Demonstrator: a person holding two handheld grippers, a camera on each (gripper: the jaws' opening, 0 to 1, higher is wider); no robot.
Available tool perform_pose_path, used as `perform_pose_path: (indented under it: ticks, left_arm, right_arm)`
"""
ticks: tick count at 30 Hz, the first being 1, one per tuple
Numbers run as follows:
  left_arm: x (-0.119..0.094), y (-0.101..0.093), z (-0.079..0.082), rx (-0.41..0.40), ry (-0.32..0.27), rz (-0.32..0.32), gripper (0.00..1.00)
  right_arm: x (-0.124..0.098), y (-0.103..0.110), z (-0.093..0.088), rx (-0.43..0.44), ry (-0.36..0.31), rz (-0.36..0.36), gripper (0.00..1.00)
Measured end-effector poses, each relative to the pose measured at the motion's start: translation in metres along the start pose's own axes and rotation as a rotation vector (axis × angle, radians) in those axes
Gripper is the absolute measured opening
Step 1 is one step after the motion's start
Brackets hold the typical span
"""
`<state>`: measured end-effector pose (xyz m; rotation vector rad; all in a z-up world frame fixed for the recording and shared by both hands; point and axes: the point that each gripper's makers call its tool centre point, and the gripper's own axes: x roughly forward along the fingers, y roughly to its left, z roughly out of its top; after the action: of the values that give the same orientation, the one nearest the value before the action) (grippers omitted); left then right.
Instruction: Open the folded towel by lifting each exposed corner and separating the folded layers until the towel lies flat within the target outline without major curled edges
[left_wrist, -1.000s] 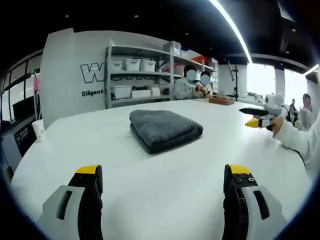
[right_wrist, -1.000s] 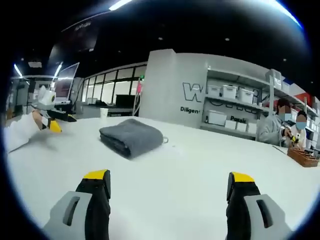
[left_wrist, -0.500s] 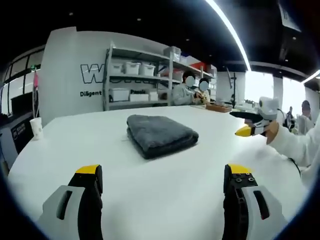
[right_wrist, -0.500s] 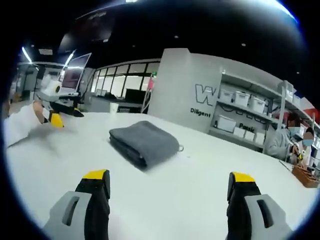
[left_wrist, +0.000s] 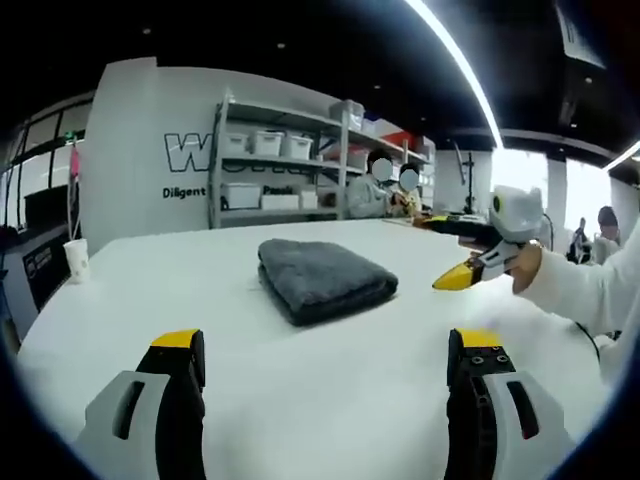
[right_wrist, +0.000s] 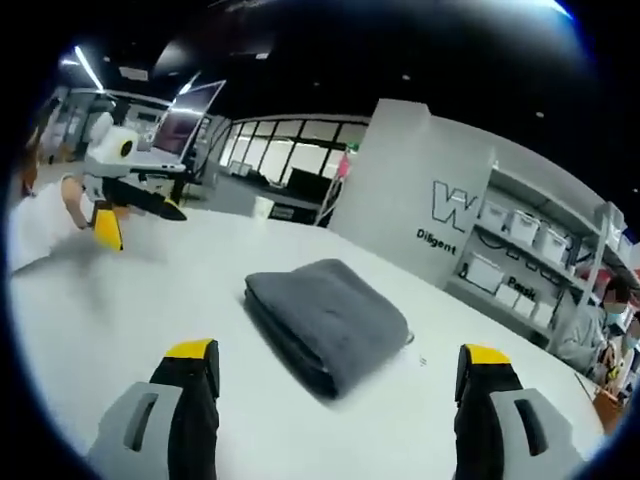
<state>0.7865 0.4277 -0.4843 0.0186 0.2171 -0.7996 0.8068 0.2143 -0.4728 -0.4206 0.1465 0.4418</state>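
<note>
Surface (left_wrist: 300, 400), broad and white, carries the grey towel (left_wrist: 322, 278) alone near its middle, folded into a thick pad with no layer opened yet. Towel looks soft, limp and light, likely to sag and drag once lifted; best hold is probably a top-layer corner at the open edges, pinched shallow so lower layers stay down. No target outline is visible. In the right gripper view the towel (right_wrist: 328, 324) lies at twelve o'clock, just ahead of the right tongs (right_wrist: 338, 360), jaws spread wide and empty, held low and level. Left tongs (left_wrist: 325, 350) sit farther back, towel at twelve o'clock, equally wide apart, gripping nothing. A small white cup (left_wrist: 76, 259) stands at nine o'clock.
</note>
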Motion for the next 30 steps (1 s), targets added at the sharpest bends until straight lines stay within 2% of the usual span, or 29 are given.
perform_pose_path:
  ticks: [4, 6, 7, 12, 18, 22, 23, 30]
  left_arm:
    - [-0.001, 0.002, 0.002, -0.002, -0.007, 0.004, 1.0]
    - [-0.002, 0.002, 0.002, -0.003, -0.008, 0.005, 1.0]
    - [-0.003, 0.001, 0.002, -0.007, -0.009, 0.006, 1.0]
    - [-0.003, 0.002, 0.001, -0.01, -0.006, 0.002, 1.0]
    - [-0.003, 0.006, -0.002, -0.027, -0.001, 0.012, 1.0]
    - [-0.003, 0.008, -0.003, -0.029, -0.001, 0.014, 1.0]
    - [-0.003, 0.009, -0.004, -0.037, 0.004, 0.016, 1.0]
    - [-0.003, 0.011, -0.006, -0.044, 0.007, 0.023, 1.0]
  right_arm:
    - [0.018, 0.013, 0.007, -0.028, -0.002, 0.031, 0.99]
    - [0.019, 0.014, 0.008, -0.031, -0.002, 0.034, 0.98]
    - [0.032, 0.022, 0.011, -0.051, 0.003, 0.051, 0.98]
    - [0.057, 0.041, 0.015, -0.058, 0.024, 0.103, 0.94]
    - [0.085, 0.057, 0.017, -0.074, 0.033, 0.133, 0.91]
    - [0.101, 0.062, 0.018, -0.08, 0.038, 0.139, 0.83]
    - [0.121, 0.077, 0.02, -0.105, 0.044, 0.169, 0.75]
    - [0.141, 0.089, 0.019, -0.155, 0.056, 0.182, 0.63]
